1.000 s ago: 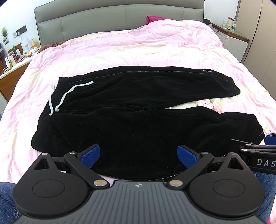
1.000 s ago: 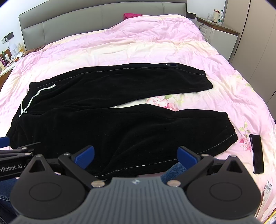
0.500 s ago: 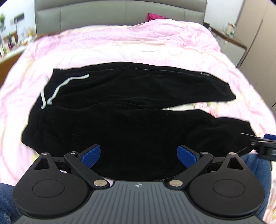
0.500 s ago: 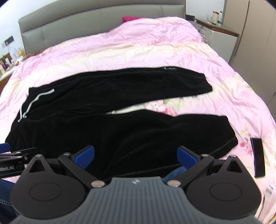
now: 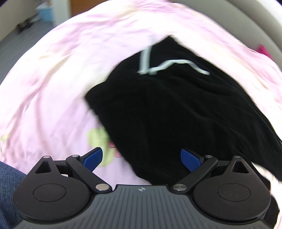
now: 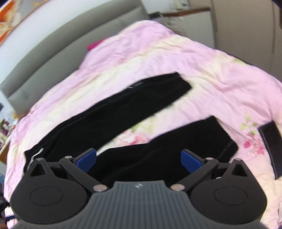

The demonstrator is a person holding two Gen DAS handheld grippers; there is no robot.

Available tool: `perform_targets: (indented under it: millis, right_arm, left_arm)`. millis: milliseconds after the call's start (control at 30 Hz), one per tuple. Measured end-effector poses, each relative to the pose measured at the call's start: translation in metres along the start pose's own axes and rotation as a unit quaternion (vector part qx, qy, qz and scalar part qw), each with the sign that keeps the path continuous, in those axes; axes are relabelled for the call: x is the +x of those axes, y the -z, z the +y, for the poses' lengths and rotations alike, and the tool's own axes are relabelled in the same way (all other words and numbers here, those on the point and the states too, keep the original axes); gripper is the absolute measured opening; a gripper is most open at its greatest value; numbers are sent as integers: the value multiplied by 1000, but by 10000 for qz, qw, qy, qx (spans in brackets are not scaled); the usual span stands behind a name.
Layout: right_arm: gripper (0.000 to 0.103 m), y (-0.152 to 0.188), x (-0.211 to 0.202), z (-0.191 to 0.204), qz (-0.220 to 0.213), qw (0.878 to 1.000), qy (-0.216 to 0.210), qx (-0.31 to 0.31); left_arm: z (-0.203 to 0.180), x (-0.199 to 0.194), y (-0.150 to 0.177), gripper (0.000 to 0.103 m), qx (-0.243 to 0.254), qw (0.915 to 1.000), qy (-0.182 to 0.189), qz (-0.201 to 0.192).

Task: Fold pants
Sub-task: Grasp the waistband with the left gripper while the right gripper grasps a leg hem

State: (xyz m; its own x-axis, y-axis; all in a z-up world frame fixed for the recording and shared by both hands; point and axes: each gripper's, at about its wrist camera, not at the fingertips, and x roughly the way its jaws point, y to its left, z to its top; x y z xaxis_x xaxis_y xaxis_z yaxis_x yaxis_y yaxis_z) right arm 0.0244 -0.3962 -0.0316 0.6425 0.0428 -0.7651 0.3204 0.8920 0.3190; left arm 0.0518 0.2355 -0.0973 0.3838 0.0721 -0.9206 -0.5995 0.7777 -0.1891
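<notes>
Black pants [image 6: 123, 109] lie spread flat on the pink bedspread [image 6: 220, 84], legs apart in a V. In the left wrist view the waist end [image 5: 176, 109] with its white drawstring [image 5: 169, 67] fills the middle. My left gripper [image 5: 141, 159] is open and empty just over the near waist corner. My right gripper [image 6: 138, 159] is open and empty above the near leg [image 6: 185, 141], whose cuff lies to the right. Both views are motion-blurred.
A black phone-like slab [image 6: 271, 146] lies on the bedspread right of the near cuff. The grey headboard [image 6: 52, 52] runs along the far side. A blue bin [image 5: 44, 14] stands on the floor beyond the bed's left edge.
Both grippers swung apart: the left moved to the waist end and turned along the pants, the right moved toward the leg end and tilted. The pants have not moved.
</notes>
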Motion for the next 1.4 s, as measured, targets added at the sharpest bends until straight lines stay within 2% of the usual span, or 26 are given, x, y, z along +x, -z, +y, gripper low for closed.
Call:
perform_targets:
  millis: [167, 267, 333, 400, 433, 467, 533, 567, 667, 800, 867, 900, 933, 967, 1067, 1133, 1167, 1233, 1300, 1400]
  right_arm:
    - [98, -13, 32, -45, 281, 9964, 707, 363]
    - [98, -15, 49, -79, 411, 9913, 980, 782]
    - [98, -11, 56, -109, 420, 9862, 1017, 1237]
    - [96, -4, 64, -137, 417, 9780, 891, 1839]
    - [92, 2, 69, -149, 427, 9723, 785, 2161]
    - [90, 8, 74, -161, 462, 9664, 668, 2438]
    - [80, 20, 90, -176, 587, 9542, 427, 2904]
    - [79, 25, 95, -182, 639, 9487, 342, 3077]
    - [75, 37, 109, -189, 685, 9410, 215, 3306]
    - [74, 42, 120, -190, 615, 9393, -103, 3374]
    - [73, 41, 124, -190, 572, 9394, -252, 3370]
    - [72, 40, 126, -191, 546, 9393, -299, 3374]
    - [66, 40, 129, -192, 523, 9385, -337, 3395]
    - [64, 41, 132, -193, 513, 9374, -375, 3425]
    - [47, 43, 139, -195, 484, 9358, -527, 3451]
    - [36, 46, 139, -195, 440, 9348, -616, 3470]
    - [32, 46, 138, -195, 411, 9355, -633, 3451]
    - [19, 47, 132, -196, 289, 9360, -692, 3439]
    - [14, 46, 121, -197, 92, 9330, -852, 3496]
    - [12, 39, 106, -196, -153, 9309, -1047, 3496]
  left_arm:
    - [23, 38, -7, 103, -926, 9933, -11, 690]
    - [37, 58, -5, 103, -1433, 9850, -15, 959]
    - [44, 66, 0, 103, -1635, 9804, -8, 1104]
    - [47, 75, 4, 103, -1714, 9774, 27, 1235]
    - [48, 77, 5, 103, -1744, 9769, 23, 1234]
    - [49, 78, 5, 103, -1807, 9760, 31, 1217]
    - [53, 77, 5, 103, -2016, 9728, 78, 1138]
    - [56, 76, 5, 103, -2131, 9709, 95, 1087]
    - [63, 75, 3, 103, -2312, 9680, 156, 968]
    - [67, 66, -1, 101, -2308, 9693, 535, 652]
    - [71, 67, -4, 91, -2422, 9659, 720, 573]
    - [74, 67, -5, 80, -2487, 9632, 845, 575]
    - [75, 67, -5, 72, -2545, 9605, 969, 576]
    - [77, 68, -5, 69, -2591, 9577, 1114, 568]
    - [75, 66, -2, 58, -2616, 9551, 1280, 539]
    - [73, 68, -2, 28, -2597, 9551, 1342, 487]
    - [74, 65, -1, 23, -2571, 9549, 1427, 421]
    - [71, 55, -2, 19, -2461, 9551, 1631, 233]
    - [65, 45, -6, 18, -2269, 9585, 1722, 87]
    - [64, 32, -10, 18, -2160, 9577, 1902, 45]
